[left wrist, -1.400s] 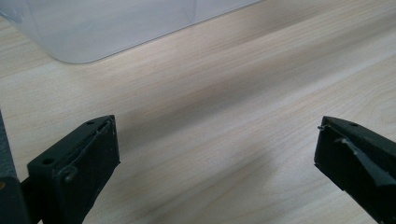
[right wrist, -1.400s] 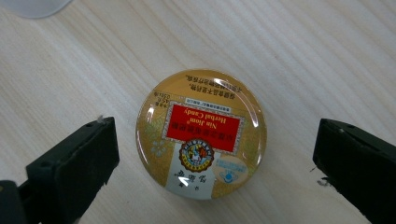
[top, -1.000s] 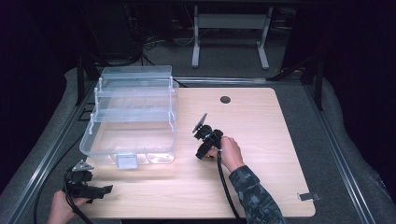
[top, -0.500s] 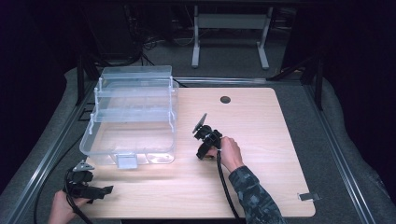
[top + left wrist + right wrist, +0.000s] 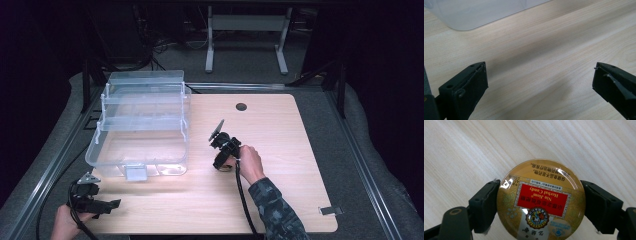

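Observation:
A round gold candy tin (image 5: 541,201) with a red label lies flat on the wooden table, and my right gripper (image 5: 541,205) is shut on it, one black jaw against each side. In the high view that right gripper (image 5: 223,150) sits mid-table, pointing down, just right of a clear plastic tiered organizer box (image 5: 142,125). My left gripper (image 5: 95,200) rests near the table's front left corner, in front of the box. Its jaws stand wide apart over bare wood in the left gripper view (image 5: 539,82), with nothing between them.
The organizer's rounded clear corner (image 5: 464,15) is just ahead of the left gripper. A round cable hole (image 5: 241,106) is at the table's back edge. A small metal clip (image 5: 330,210) lies at the front right. Dark padded floor surrounds the table.

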### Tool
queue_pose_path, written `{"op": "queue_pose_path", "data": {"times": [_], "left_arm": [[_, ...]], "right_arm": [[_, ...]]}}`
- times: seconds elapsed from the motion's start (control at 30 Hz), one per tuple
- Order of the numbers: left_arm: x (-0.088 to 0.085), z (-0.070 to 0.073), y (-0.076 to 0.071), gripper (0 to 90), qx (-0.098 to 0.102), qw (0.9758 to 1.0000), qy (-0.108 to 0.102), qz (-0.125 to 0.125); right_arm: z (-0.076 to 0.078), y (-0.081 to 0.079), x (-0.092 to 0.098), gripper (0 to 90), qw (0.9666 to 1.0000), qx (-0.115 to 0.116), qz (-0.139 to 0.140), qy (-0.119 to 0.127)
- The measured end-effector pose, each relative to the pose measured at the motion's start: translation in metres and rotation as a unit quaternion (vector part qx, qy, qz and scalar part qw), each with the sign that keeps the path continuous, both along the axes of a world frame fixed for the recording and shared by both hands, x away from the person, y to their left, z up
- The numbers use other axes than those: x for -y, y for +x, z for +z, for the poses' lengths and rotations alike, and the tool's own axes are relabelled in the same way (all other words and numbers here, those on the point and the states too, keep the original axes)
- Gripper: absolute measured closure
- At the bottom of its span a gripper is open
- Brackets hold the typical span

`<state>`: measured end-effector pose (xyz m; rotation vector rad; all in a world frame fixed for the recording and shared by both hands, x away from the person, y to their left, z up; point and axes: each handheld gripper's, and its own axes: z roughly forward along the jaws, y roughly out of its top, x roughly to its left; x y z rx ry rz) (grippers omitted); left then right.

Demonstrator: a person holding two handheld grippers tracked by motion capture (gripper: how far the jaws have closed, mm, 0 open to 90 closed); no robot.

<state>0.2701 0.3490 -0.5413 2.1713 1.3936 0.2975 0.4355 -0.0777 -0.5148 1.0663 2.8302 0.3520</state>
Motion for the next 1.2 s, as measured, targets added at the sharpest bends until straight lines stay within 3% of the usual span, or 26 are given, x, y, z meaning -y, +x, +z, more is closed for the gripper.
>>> {"op": "queue_pose_path", "data": {"times": [0.37,0.4,0.53,0.67,0.77,1.2], "left_arm": [[0.0,0.002,0.0,0.1,0.001,1.0,0.004,-0.001],[0.0,0.002,-0.001,0.1,0.001,1.0,0.004,-0.001],[0.0,0.001,-0.001,0.1,0.0,1.0,0.003,0.0],[0.0,0.0,-0.001,0.1,-0.002,1.0,0.002,-0.001],[0.001,0.001,-0.001,0.2,-0.002,1.0,0.003,-0.001],[0.0,0.001,-0.001,0.2,-0.002,1.0,0.003,-0.002]], "right_arm": [[0.014,-0.009,0.012,19.9,0.9999,0.011,-0.003,-0.001],[0.014,-0.01,0.015,19.9,0.9997,0.0,0.0,0.023],[0.018,-0.014,0.023,20.0,0.9997,0.003,-0.004,0.024],[0.021,-0.017,0.031,19.9,0.9998,0.006,-0.009,0.018],[0.025,-0.021,0.037,20.0,0.9996,0.02,-0.017,-0.007],[0.037,-0.033,0.079,20.0,0.998,0.025,-0.052,-0.028]]}}
